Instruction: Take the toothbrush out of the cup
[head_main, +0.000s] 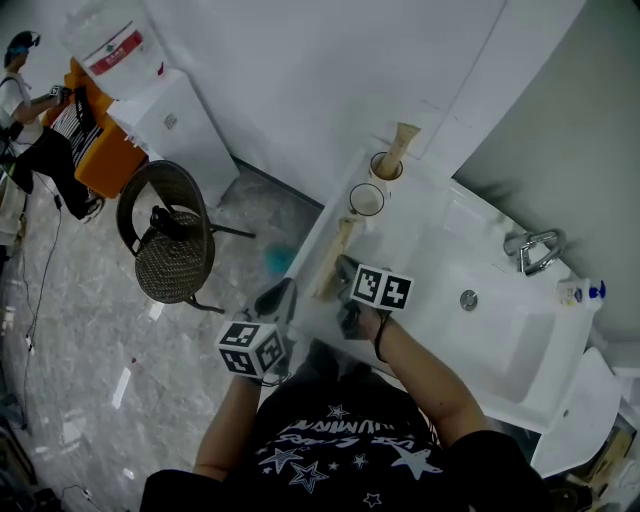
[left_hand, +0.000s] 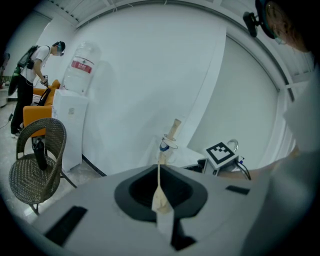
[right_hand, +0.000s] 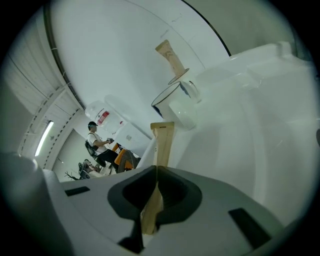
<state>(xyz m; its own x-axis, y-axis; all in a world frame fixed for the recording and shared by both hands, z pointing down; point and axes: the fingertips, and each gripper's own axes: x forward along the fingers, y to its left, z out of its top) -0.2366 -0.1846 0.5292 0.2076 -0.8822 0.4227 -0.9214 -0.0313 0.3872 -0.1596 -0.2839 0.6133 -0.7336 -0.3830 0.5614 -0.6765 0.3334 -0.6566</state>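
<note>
Two cups stand at the sink counter's far corner. The farther cup (head_main: 386, 168) has a wooden toothbrush (head_main: 403, 138) leaning out of it, and the nearer cup (head_main: 366, 200) shows nothing inside. My right gripper (head_main: 343, 268) is shut on a flat wooden toothbrush (head_main: 337, 255) that points toward the cups, low over the counter. In the right gripper view that toothbrush (right_hand: 163, 142) sticks out of the closed jaws (right_hand: 156, 172), below the cups (right_hand: 167, 97). My left gripper (head_main: 280, 296) hovers off the counter's left edge. Its jaws (left_hand: 159, 175) are closed on a thin pale strip seen edge-on.
A white basin (head_main: 500, 330) with a chrome faucet (head_main: 535, 248) lies to the right. A small bottle (head_main: 575, 292) stands behind it. On the floor to the left are a wicker chair (head_main: 170, 235) and a water dispenser (head_main: 165, 110). A person (head_main: 20, 90) stands far off.
</note>
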